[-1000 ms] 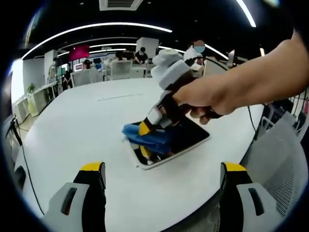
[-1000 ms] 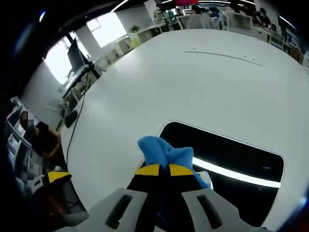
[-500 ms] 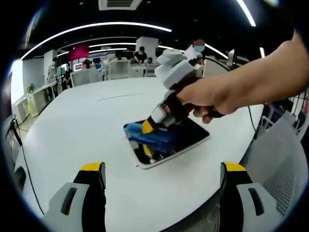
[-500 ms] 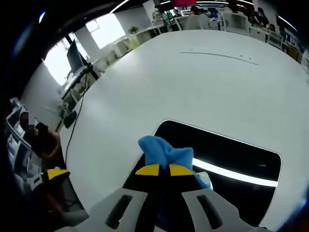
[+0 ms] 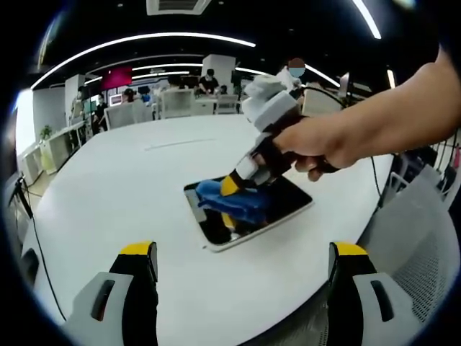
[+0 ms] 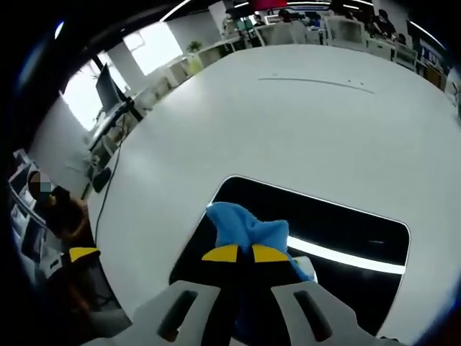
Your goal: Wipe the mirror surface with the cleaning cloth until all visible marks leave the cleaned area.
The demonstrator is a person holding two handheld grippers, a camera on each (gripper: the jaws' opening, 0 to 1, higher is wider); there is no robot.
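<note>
My right hand-held gripper (image 6: 238, 253), clamped on the soft blue cleaning cloth (image 6: 245, 229), had slid further onto the flat dark mirror (image 6: 338, 231) on the round white worktop (image 6: 302, 122), so more got wiped, while my left hand-held gripper (image 5: 245, 252) waited with its jaws wide apart.

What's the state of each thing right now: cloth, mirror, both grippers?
cleaning cloth: bunched, pinched in the right gripper, pressed on the mirror.
mirror: flat on the white table, glass reflecting a ceiling light.
right gripper: shut on the cloth.
left gripper: open, holding nothing, above the table edge.
</note>
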